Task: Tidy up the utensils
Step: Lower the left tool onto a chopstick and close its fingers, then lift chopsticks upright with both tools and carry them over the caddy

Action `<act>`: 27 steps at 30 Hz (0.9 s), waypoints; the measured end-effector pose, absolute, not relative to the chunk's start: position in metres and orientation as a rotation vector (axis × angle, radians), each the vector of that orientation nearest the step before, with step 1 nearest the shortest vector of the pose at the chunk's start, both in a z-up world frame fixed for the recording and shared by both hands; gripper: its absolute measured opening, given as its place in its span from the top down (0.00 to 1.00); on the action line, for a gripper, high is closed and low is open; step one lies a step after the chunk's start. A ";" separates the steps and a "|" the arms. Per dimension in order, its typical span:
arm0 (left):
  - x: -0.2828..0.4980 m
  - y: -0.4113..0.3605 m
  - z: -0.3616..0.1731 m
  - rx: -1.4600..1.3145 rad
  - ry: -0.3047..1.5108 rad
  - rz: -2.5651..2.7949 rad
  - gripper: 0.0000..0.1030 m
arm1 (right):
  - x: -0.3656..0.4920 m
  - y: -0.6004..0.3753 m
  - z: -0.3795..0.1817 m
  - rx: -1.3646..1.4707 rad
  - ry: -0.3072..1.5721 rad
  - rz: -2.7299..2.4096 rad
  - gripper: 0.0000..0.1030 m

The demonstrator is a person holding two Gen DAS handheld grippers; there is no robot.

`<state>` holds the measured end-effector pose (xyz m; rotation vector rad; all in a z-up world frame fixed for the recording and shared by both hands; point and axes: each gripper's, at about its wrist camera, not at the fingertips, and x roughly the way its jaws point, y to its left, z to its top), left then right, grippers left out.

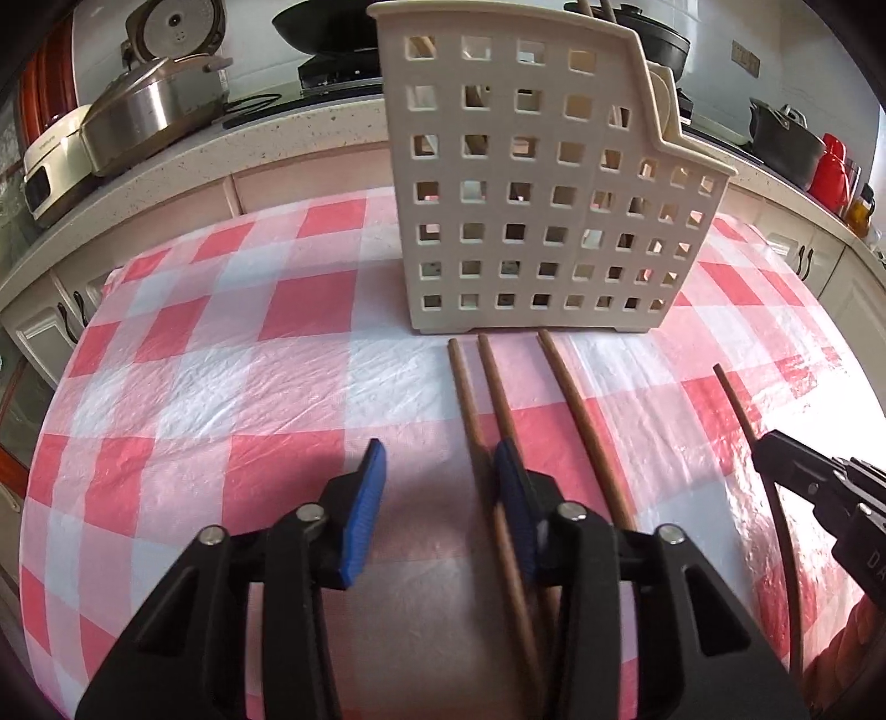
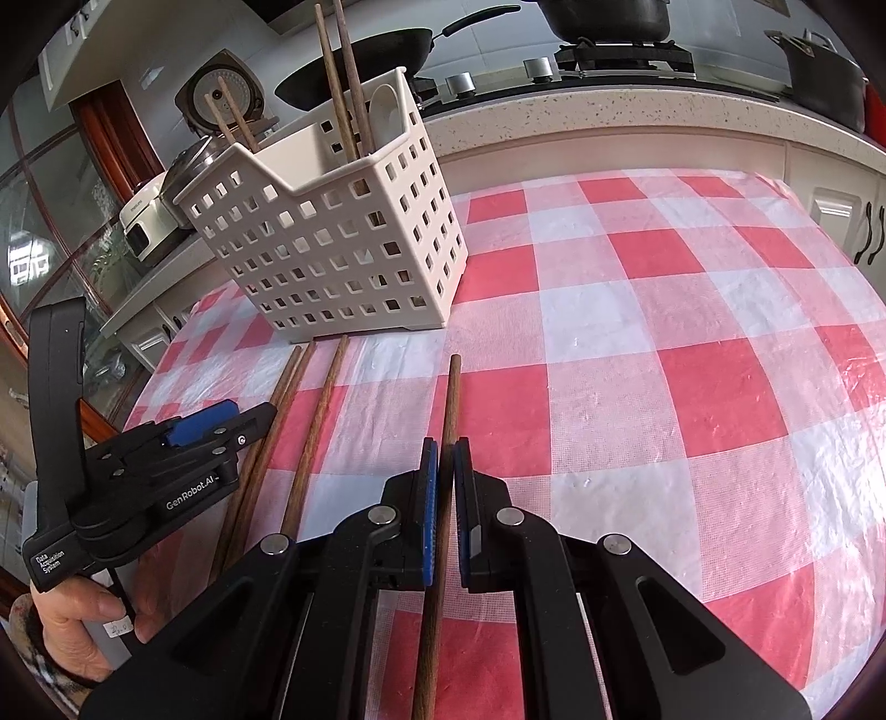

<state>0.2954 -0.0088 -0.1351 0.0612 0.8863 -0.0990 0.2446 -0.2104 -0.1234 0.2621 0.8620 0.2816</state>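
A cream perforated utensil basket point(image 1: 526, 194) point(image 2: 332, 249) stands on the checked tablecloth and holds several brown chopsticks point(image 2: 343, 99) and a white spoon point(image 2: 387, 111). Three loose chopsticks point(image 1: 570, 399) point(image 2: 326, 399) lie side by side in front of it. My left gripper point(image 1: 440, 482) point(image 2: 243, 415) is low over the two leftmost ones, open, with one chopstick point(image 1: 462, 387) running along the inside of its right pad and bare cloth under the rest of the gap. My right gripper point(image 2: 446, 487) point(image 1: 772, 454) is shut on a fourth chopstick point(image 2: 451, 399) point(image 1: 739, 415), which points towards the basket.
A kitchen counter point(image 2: 581, 116) runs behind the table with a rice cooker point(image 1: 160, 33), a steel cooker point(image 1: 149, 111), a wok point(image 2: 360, 66), a gas hob point(image 2: 620, 55) and a black pot point(image 2: 825, 77). A person's hand point(image 2: 83, 620) holds the left gripper. Checked cloth point(image 2: 692, 332) stretches to the right of the basket.
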 end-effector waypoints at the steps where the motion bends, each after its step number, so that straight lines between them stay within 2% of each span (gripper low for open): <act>1: 0.295 -0.010 -0.135 0.066 0.885 -0.103 0.71 | 0.245 -0.210 -0.124 0.261 0.864 0.281 0.94; 3: 0.294 -0.012 -0.135 0.072 0.882 -0.109 0.84 | 0.245 -0.211 -0.124 0.263 0.868 0.279 0.94; 5: 0.294 -0.013 -0.135 0.072 0.881 -0.119 0.92 | 0.246 -0.210 -0.125 0.262 0.874 0.277 0.94; 17: 0.289 -0.008 -0.132 0.013 0.872 -0.178 0.94 | 0.247 -0.199 -0.125 0.195 0.889 0.274 0.94; 27: 0.249 0.002 -0.079 -0.024 0.688 -0.214 0.94 | 0.230 -0.203 -0.085 0.213 0.746 0.303 0.94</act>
